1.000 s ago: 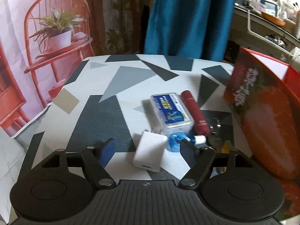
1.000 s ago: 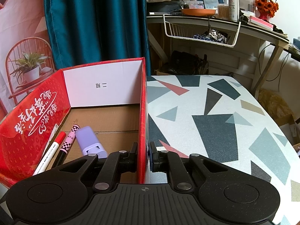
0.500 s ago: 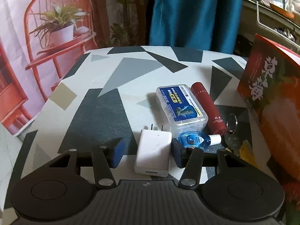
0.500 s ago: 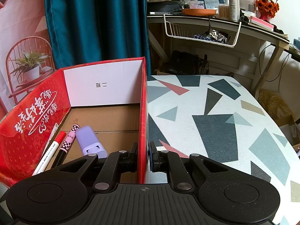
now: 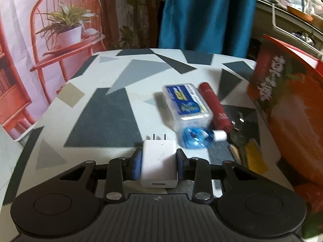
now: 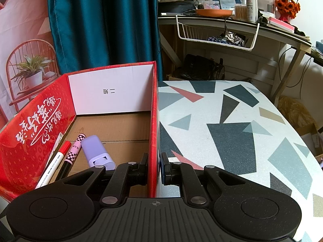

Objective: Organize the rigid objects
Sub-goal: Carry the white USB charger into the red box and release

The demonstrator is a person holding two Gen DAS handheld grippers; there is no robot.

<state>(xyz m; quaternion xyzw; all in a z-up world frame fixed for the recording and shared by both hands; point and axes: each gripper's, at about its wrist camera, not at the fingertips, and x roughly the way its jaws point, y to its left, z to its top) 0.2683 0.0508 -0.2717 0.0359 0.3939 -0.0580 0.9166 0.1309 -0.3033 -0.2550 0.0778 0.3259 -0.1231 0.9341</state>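
Left gripper [image 5: 158,163] clamps white charger [image 5: 159,161]; right gripper [image 6: 154,168] pinches box wall [image 6: 154,121].

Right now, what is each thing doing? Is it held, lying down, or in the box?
white charger: gripped by left gripper, prongs forward.
red box: open, wall pinched by right gripper.
purple case: lying in box.
two markers: lying in box.
clear case: lying on table.
red tube: lying beside it.
blue bottle: on its side.

Red box [image 5: 286,104] cut off, blurred.
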